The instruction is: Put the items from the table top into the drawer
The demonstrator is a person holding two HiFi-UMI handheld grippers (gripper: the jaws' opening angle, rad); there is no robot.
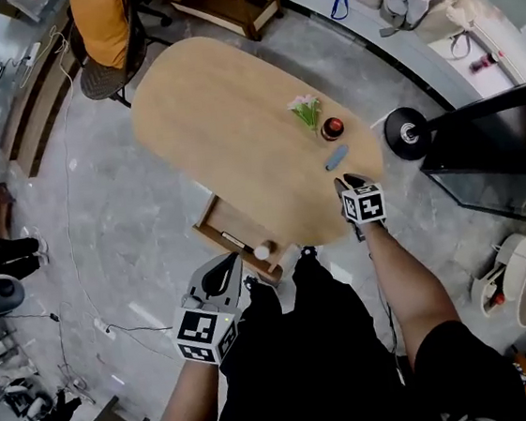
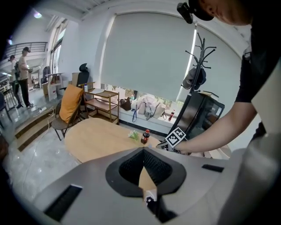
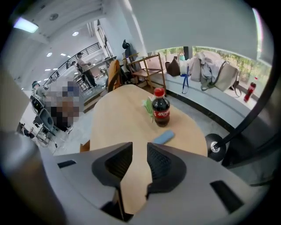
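Right claw (image 3: 139,147) has its jaws a little apart with nothing between them; only bare wood shows through the gap. It hangs over the near end of the oval surface (image 1: 234,123), tilted down toward the things at the centre of the right gripper view. The left claw (image 2: 142,151) is empty too, with its pads meeting at the tips. A small white-and-dark thing shows low in the gap behind the pads, possibly part of the drawer, though the view is too poor to say.

Three things wait on the surface. A flat blue piece (image 3: 163,137) lies closest to the right claw. The cola bottle (image 3: 161,110) stands upright just behind it. A green bunch (image 3: 148,105) lies beside the bottle on its left. In the head view the drawer (image 1: 233,239) stands pulled out below the surface's lower-left edge, close to the left claw.

The step in hand looks like a reach for the blue piece. To do it well, the jaws probably need to spread wider. They should come down low across the piece's narrow side, since it lies flat and gives little to grip. The approach should stay short of the bottle, which a bump could tip. The piece then has to be carried down and left to the drawer.
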